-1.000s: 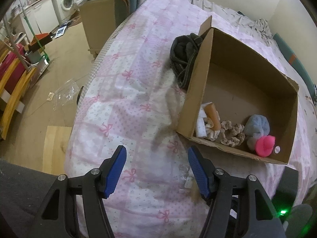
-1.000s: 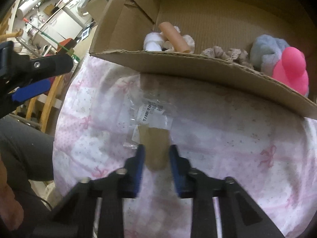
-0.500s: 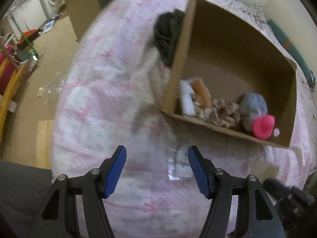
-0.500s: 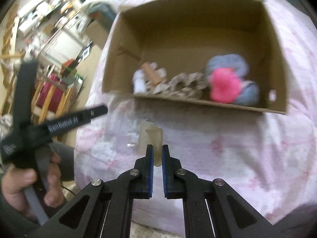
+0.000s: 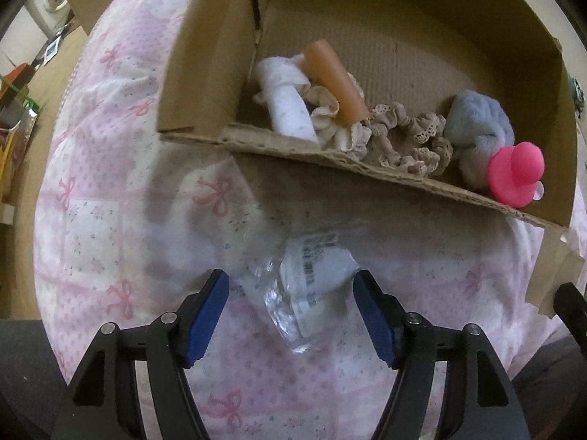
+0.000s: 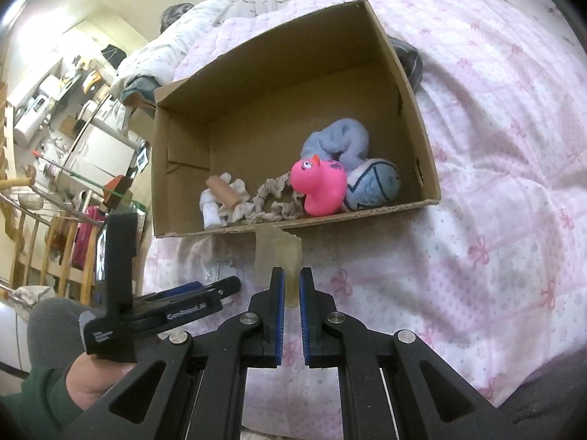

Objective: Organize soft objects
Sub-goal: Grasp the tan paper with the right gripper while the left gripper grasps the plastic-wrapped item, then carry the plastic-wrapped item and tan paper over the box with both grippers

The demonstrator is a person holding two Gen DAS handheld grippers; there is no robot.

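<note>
A cardboard box sits on the pink bedspread and holds a pink rubber duck, blue-grey soft items, beige scrunchies, an orange roll and a white cloth. My right gripper is shut on a translucent beige soft piece, held above the bed just in front of the box's near wall. My left gripper is open, its pads on either side of a clear plastic bag with a barcode label lying on the bed. The left gripper also shows in the right wrist view.
The bed's left edge drops to a floor with clutter. A dark garment lies behind the box. Shelves and appliances stand beyond the bed on the left.
The right gripper shut on the beige piece and lifted it off the bed. The left gripper moved forward and down toward the plastic bag, staying open.
</note>
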